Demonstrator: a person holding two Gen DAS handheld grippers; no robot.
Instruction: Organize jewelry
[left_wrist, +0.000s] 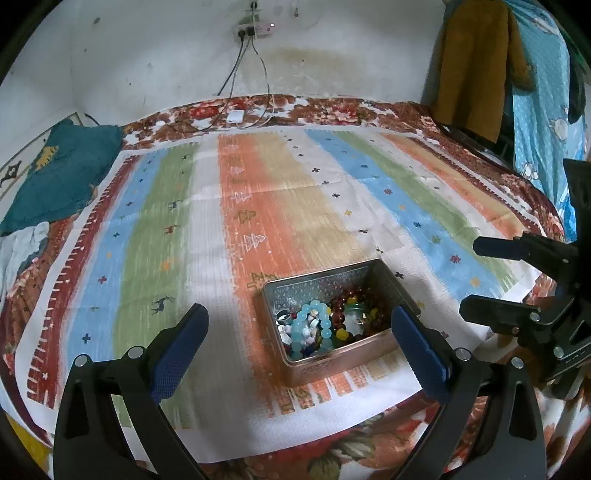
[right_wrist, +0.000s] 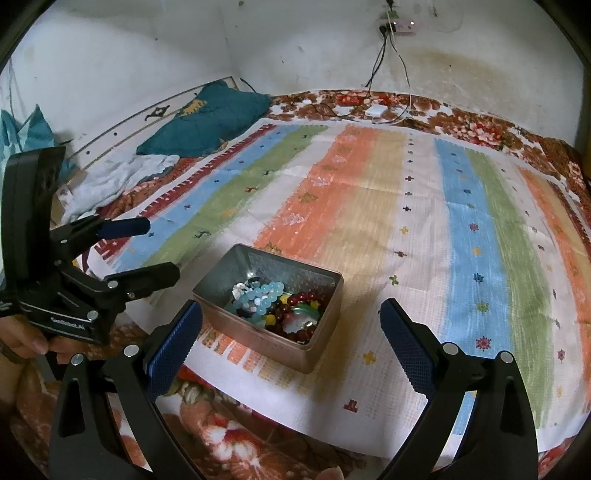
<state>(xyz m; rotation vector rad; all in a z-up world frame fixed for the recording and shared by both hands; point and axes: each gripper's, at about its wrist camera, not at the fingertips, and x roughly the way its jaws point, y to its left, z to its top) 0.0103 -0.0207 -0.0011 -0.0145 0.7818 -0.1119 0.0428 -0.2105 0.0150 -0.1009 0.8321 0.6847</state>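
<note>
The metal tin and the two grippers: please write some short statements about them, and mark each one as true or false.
1. The metal tin has its lid on. False: it is open on top, and no lid is seen.
2. A light blue bead bracelet lies inside the tin. True.
3. The left gripper is shut on a bracelet. False: its jaws are wide open and hold nothing.
4. The right gripper is open and empty. True.
5. The tin stands on a striped cloth. True.
6. Dark red beads lie on the cloth outside the tin. False: they are inside it.
</note>
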